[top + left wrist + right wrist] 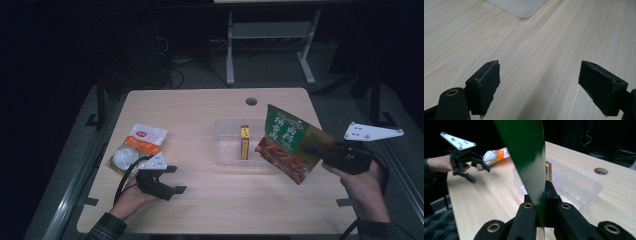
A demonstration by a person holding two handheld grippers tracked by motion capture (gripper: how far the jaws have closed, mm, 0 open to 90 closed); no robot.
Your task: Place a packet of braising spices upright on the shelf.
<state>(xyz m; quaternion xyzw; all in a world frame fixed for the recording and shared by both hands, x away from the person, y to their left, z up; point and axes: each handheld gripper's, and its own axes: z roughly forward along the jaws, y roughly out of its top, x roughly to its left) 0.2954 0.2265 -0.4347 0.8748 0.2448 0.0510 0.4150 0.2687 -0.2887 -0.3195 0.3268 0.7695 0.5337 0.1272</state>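
Two grippers: both working over a light wooden surface (200,200), one in each hand.
Right gripper (320,150): clenched tight on the edge of a green snack pouch (290,142), jaws pinching the pouch's right side; in the right gripper view the pouch (529,157) is standing edge-on between the two closed jaws.
Green snack pouch: hanging off the surface, tilted, just right of the clear plastic bin (235,142) and partly overlapping the bin's right end in the high view; printed face with a red food picture is facing the camera.
Right hand (362,185): gripping the gripper body from below, sleeve coming in at bottom right; grey three-cornered plate (372,132) is sitting on top.
Left gripper (172,179): released, jaws standing wide apart with nothing between them; left gripper view is showing both black pads (484,86) low over bare wood.
Left hand (132,195): resting on the surface near the front left edge, plaid sleeve showing.
Clear plastic bin: sitting mid-surface, holding one small yellow box (244,142) lying lengthwise inside.
White and orange packet (142,140): lying flat at the left of the surface, just behind the left gripper, apart from it.
Round hole (251,101): sitting in the surface behind the bin.
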